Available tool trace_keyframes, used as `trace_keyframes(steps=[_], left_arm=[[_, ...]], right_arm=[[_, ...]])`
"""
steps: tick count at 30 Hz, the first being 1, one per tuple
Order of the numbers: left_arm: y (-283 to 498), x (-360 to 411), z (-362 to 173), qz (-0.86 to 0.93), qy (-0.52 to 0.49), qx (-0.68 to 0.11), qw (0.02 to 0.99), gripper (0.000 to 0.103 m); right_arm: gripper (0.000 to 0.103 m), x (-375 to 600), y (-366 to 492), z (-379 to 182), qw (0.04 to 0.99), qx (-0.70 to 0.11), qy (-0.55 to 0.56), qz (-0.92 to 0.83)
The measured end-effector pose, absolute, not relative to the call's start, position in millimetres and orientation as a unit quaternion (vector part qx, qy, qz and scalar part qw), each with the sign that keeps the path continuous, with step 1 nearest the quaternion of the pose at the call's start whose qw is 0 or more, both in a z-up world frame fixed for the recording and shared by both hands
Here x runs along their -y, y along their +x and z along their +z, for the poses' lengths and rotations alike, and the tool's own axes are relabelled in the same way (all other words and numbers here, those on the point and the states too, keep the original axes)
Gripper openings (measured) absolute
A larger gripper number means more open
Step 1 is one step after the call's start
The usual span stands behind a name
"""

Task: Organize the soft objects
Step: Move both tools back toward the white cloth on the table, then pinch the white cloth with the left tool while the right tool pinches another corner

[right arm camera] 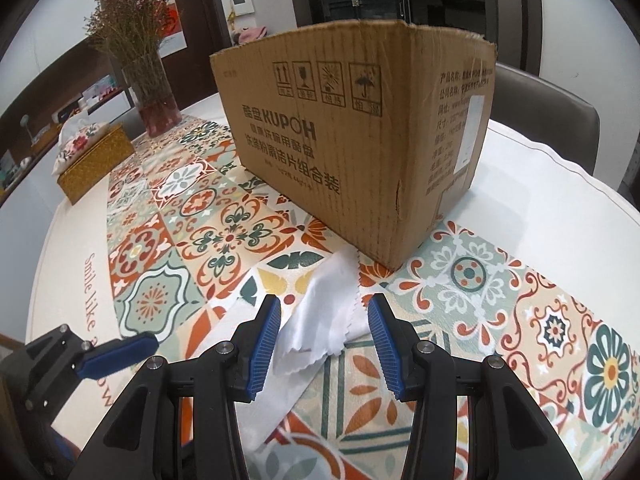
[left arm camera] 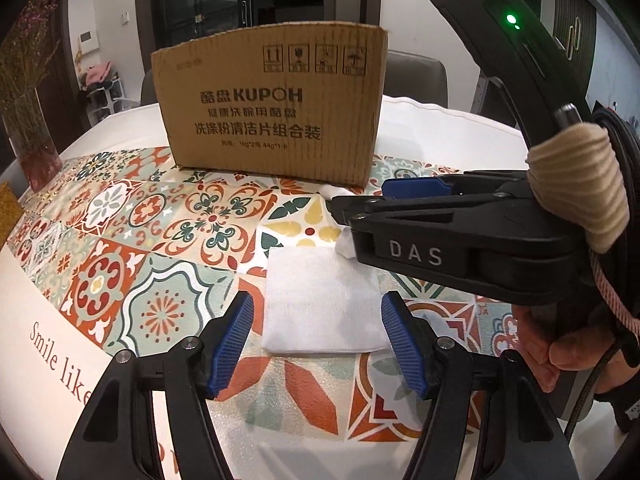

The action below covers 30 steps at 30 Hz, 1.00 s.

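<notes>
Two soft items are logged: folded white pad (left arm camera: 320,304) between the spread left gripper (left arm camera: 318,344), untouched; thin white cloth (right arm camera: 324,312) between the spread right gripper (right arm camera: 322,344), near the cardboard box (right arm camera: 352,140). Step judged: approach. Lowering and pinching are required next.

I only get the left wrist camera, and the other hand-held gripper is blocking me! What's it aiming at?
Observer: A second white cloth lies between the open fingers of the right hand-held gripper.
Operator: Is it folded neatly like mine?
Observer: No, it is loose and rumpled, with a zigzag edge.
Operator: Anything else soft around?
Observer: A tissue box with a floral cover sits at the far left, beside the flower vase, with tissue poking out on top.
</notes>
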<state>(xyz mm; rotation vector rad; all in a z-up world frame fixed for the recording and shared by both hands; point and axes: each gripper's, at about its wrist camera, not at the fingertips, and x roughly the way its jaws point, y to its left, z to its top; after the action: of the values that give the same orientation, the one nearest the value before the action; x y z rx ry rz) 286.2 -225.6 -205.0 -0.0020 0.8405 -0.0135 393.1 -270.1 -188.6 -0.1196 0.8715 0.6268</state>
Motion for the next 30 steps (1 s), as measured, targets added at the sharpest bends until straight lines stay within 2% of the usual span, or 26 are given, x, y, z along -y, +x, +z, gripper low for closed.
trace_keyframes(steps=[14,18,20,25,28,30], left_arm=[[301,222,-226,-0.01,-0.017,-0.44,0.898,0.058],[302,222,-228,-0.008,-0.007,-0.435,0.9,0.056],[301,222,-228,-0.007,-0.005,-0.432,0.902,0.05],[300,223,-227,-0.016,-0.009,-0.427,0.904,0.017],[300,219,-227,-0.015,-0.017,-0.429,0.903,0.008],[300,216,-226,-0.013,-0.023,-0.43,0.902,0.008]], right_arm=[[0.045,272,407,-209,0.854,-0.432,-0.054,0.286],[0.036,272,408,-211,0.855,-0.432,-0.054,0.282],[0.031,271,409,-214,0.854,-0.434,-0.056,0.281],[0.017,268,409,-215,0.853,-0.435,-0.06,0.282],[0.012,270,407,-213,0.853,-0.437,-0.059,0.279],[0.012,273,405,-211,0.855,-0.437,-0.055,0.275]])
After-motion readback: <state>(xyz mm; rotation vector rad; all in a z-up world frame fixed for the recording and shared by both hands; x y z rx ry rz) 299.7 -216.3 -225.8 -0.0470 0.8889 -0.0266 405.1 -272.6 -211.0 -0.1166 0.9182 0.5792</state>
